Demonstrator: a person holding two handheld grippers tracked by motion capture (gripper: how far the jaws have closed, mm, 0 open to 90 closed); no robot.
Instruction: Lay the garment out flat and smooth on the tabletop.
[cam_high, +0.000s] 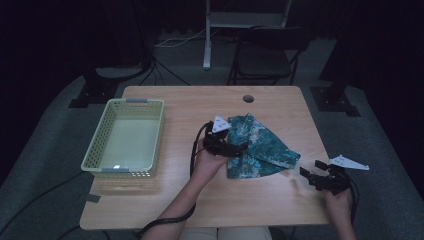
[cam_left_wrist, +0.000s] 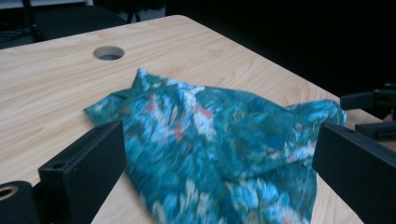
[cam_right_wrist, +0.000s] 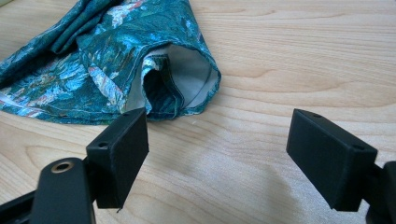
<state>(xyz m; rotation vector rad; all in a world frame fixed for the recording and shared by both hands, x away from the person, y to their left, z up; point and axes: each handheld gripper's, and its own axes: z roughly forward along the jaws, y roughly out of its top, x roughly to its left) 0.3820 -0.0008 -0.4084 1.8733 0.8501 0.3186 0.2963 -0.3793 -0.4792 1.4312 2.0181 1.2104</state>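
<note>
A teal cloth with a floral print (cam_high: 260, 145) lies crumpled right of the table's middle. My left gripper (cam_high: 239, 149) is at the cloth's left edge. In the left gripper view its jaws stand wide apart, with the cloth (cam_left_wrist: 219, 140) lying between and beyond them, and the pads do not press on it. My right gripper (cam_high: 311, 169) hovers near the table's front right corner, just right of the cloth's nearest corner. It is open, with bare wood between its jaws (cam_right_wrist: 224, 156). The cloth's folded hem (cam_right_wrist: 187, 79), with its pale inside showing, lies just ahead of its left jaw.
A pale green plastic basket (cam_high: 125, 102) stands empty on the left of the wooden table (cam_high: 200, 200). A round cable hole (cam_high: 248, 98) sits near the far edge. A dark chair (cam_high: 265, 55) and stand legs are behind the table.
</note>
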